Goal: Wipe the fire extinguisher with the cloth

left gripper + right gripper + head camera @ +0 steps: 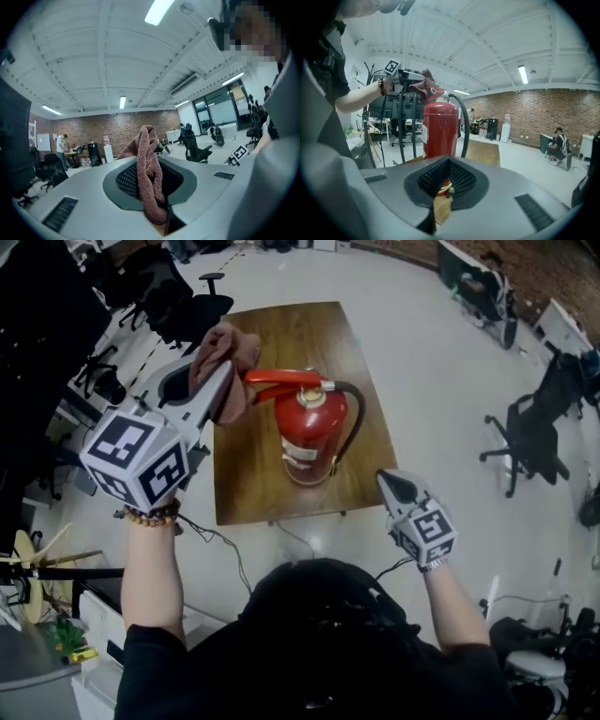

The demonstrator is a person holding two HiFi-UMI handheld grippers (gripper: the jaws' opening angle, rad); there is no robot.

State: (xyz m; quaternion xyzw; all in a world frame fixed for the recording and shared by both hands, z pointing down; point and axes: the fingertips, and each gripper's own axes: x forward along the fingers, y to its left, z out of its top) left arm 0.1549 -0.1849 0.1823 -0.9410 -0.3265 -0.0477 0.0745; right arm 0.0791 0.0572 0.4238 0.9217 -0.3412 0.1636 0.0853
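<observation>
A red fire extinguisher (309,432) stands upright on the wooden worktop (281,334), near the edge that is closer to the person. Its black hose (353,423) curves down along one side. The left gripper (220,381) is held high, at the level of the extinguisher's top. Its jaws are clamped on a pinkish-brown cloth (225,354), which bunches out past the tips. The cloth is right at the red handle (281,381); I cannot tell if it touches the handle. The right gripper (394,486) is low, just off the near edge of the worktop. It points at the extinguisher's body, and its jaws are together with nothing between them.
</observation>
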